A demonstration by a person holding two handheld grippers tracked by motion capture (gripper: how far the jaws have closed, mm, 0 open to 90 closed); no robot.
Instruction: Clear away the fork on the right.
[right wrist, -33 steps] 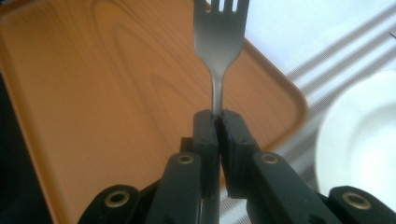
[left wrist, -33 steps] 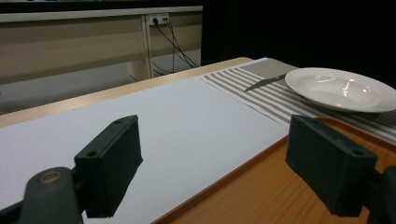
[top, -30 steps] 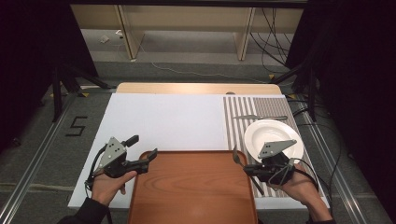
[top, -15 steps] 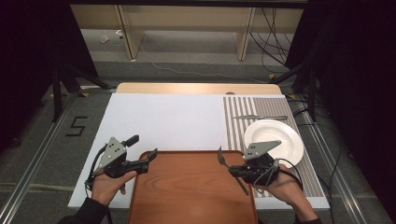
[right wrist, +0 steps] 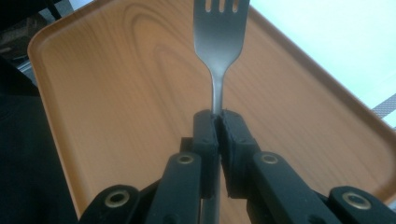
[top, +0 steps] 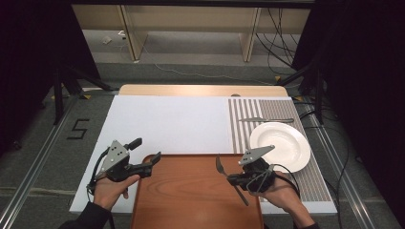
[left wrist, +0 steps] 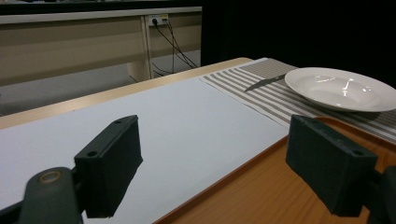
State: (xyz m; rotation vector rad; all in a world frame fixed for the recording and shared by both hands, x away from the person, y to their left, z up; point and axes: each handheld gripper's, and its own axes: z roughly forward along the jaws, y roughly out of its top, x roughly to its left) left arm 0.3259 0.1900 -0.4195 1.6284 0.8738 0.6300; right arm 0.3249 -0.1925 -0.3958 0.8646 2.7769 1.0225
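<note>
My right gripper [top: 235, 181] is shut on the handle of a metal fork [top: 220, 166] and holds it just over the right part of a wooden tray [top: 186, 195]. In the right gripper view the pads [right wrist: 206, 133] pinch the fork [right wrist: 219, 37] by its neck, tines pointing away over the tray [right wrist: 116, 93]. My left gripper [top: 145, 151] stands open at the tray's far left corner with nothing between its jaws. The left gripper view has its pads [left wrist: 112, 158] wide apart above the tray's edge [left wrist: 261, 196].
A white plate [top: 280, 145] lies on a striped placemat [top: 243, 129] to the right, with a knife [top: 265, 119] just beyond it. The plate [left wrist: 341, 88] and knife [left wrist: 264, 82] also appear ahead of the left gripper. A white board [top: 172, 124] covers the table's middle.
My right gripper has carried the fork leftward, from beside the plate to over the tray's right part. The left gripper has kept still.
</note>
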